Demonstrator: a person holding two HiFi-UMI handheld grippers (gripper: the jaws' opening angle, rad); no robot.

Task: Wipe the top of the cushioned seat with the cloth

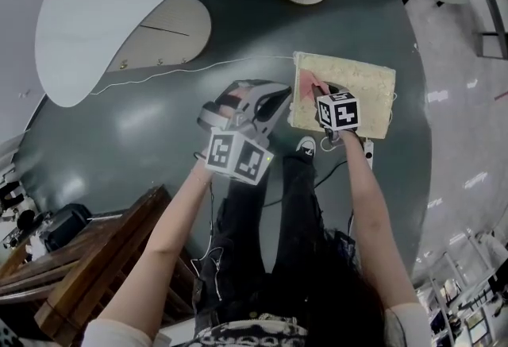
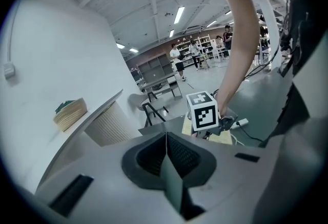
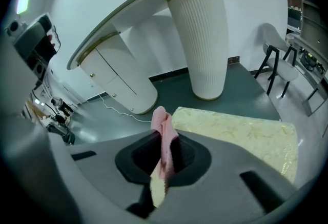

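- The right claw point(image 1: 321, 93) pinches a pink cloth point(image 1: 304, 87). In the right gripper view the cloth point(image 3: 163, 136) stands up between the jaws, with a pale tail hanging below them.
- The cushioned seat point(image 1: 361, 87) is a pale yellow, leaf-patterned pad lying low on the dark green floor point(image 1: 159, 123), just in front of the person's feet.
- The claw and cloth sit at the seat's left end, near the edge closest to the person. Whether the cloth presses on the fabric or hangs just above it, I cannot tell.
- From this claw nearly all of the seat point(image 3: 241, 133) stretches to the right and a little forward. Its long axis runs left to right across the person, so my guess is that the next stroke should sweep rightward along that length.
- The left claw point(image 1: 278, 99) has its jaws pressed together on nothing, as the left gripper view point(image 2: 166, 159) shows. It hangs over the floor just off the seat's left edge.
- The right claw is the nearer one and carries the cloth, so the wiping falls to it.
- A ribbed white pedestal point(image 3: 205, 48) stands beyond the seat, apart from it.
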